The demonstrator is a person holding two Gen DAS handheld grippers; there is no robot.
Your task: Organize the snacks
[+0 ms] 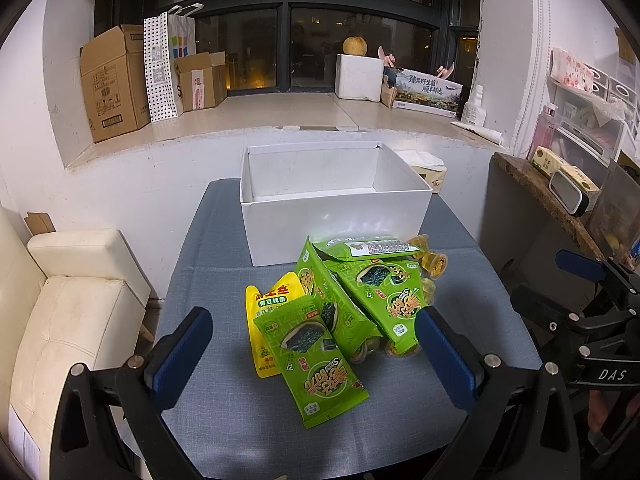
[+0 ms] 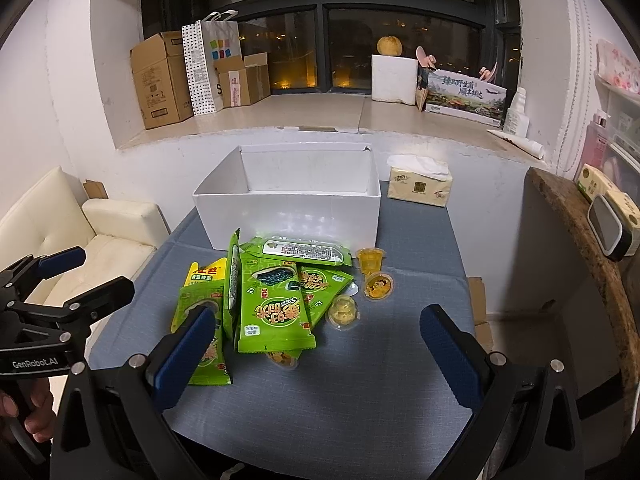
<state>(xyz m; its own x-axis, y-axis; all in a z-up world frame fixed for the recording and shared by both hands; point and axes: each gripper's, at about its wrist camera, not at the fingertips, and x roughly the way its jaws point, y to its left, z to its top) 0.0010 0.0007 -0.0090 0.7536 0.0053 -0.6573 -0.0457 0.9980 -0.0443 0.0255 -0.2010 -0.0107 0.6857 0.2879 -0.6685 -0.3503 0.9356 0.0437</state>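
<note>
Left gripper point(image 1: 314, 348), marked "GenRobot.AI", and right gripper point(image 2: 318, 344), marked "DAS": both spread wide, empty. Green packets point(image 2: 276, 312), jelly cups point(image 2: 378, 285), white box point(image 2: 288, 212).

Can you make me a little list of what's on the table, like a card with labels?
table: blue-grey cloth top
box: white box, open, nothing seen inside, at the far side
snacks: green packets heaped in front of the box, a yellow packet half under them
jellies: small yellow jelly cups beside the heap
tissues: tissue pack next to the box
left gripper: open, holding nothing
right gripper: open, holding nothing
</note>
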